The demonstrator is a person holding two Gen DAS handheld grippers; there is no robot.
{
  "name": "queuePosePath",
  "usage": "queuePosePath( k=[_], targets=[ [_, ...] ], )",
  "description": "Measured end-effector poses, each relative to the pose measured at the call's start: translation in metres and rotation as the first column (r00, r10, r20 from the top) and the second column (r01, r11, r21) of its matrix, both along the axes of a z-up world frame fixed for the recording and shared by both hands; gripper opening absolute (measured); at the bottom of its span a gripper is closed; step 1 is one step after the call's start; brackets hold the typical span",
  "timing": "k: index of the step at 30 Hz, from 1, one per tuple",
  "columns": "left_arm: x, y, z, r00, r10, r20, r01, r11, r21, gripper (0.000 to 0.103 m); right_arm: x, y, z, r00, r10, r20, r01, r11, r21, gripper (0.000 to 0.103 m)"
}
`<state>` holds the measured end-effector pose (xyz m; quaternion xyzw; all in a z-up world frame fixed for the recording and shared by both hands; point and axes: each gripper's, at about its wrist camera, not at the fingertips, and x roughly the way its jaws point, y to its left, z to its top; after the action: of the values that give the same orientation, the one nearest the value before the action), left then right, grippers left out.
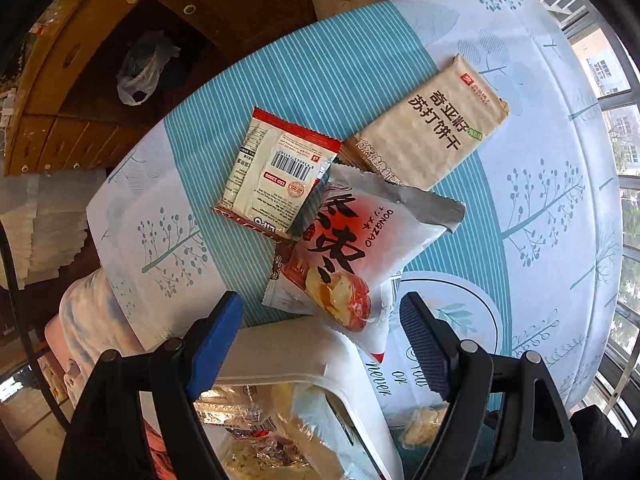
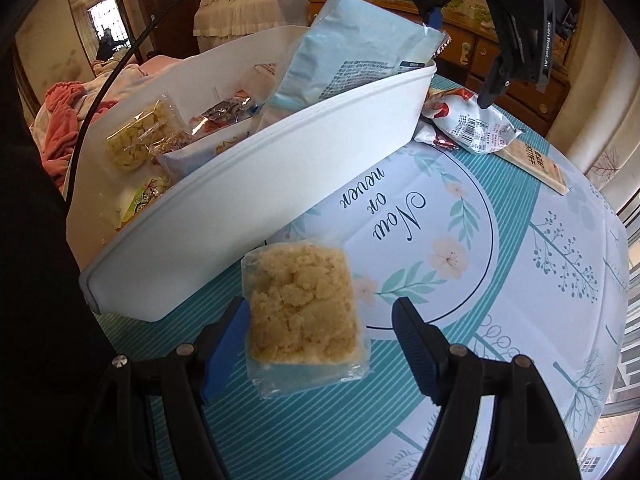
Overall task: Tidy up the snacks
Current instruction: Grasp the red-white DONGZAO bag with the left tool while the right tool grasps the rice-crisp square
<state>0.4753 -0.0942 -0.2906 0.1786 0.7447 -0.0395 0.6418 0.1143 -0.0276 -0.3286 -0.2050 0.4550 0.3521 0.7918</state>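
A white bin (image 2: 280,184) holds several snack packs, with a pale blue bag (image 2: 352,48) leaning on its rim. My right gripper (image 2: 320,344) is open, its fingers on either side of a clear pack of yellow crumbly pastry (image 2: 304,312) lying on the table. My left gripper (image 1: 320,336) is open above the bin's corner (image 1: 288,352), empty. Beyond it lie a red-and-white Dongzao bag (image 1: 352,256), a small red-edged packet (image 1: 280,172) and a beige cracker pack (image 1: 432,128). The left gripper also shows in the right wrist view (image 2: 460,52).
The round table wears a teal and white cloth (image 2: 480,264). A wooden cabinet (image 1: 80,60) with a plastic bag (image 1: 144,68) stands beyond the table. Window bars (image 1: 624,160) are at the right. Bedding (image 2: 68,112) lies behind the bin.
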Motion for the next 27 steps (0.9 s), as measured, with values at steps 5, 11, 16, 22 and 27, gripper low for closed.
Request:
queuePosePath(
  k=[5,11,16,22,27],
  targets=[
    [0.004,0.002,-0.021,0.999,0.014,-0.030,-0.014,1.000,-0.003,0.080,0.003,0.004,-0.004,1.000,0.008,-0.020,-0.008,1.000,0.003,0.074],
    [0.011,0.007,-0.039,0.998,0.042,-0.048,-0.043,0.999,-0.022,0.079,0.005,0.005,-0.008,0.999,0.016,-0.043,-0.016,1.000,0.013,0.068],
    [0.013,0.010,-0.047,0.994,0.078,-0.077,-0.084,0.994,-0.074,0.064,0.005,0.007,-0.009,0.997,0.007,-0.078,-0.006,1.000,0.008,0.061],
    [0.010,0.011,-0.043,0.993,0.100,-0.063,-0.106,0.990,-0.095,0.056,0.009,0.002,-0.009,0.993,-0.033,-0.114,0.035,0.999,0.013,0.060],
    [0.000,0.024,-0.031,0.988,0.147,-0.053,-0.152,0.982,-0.108,0.047,0.012,-0.004,-0.008,0.986,-0.086,-0.144,0.087,0.996,0.004,0.060]
  ],
)
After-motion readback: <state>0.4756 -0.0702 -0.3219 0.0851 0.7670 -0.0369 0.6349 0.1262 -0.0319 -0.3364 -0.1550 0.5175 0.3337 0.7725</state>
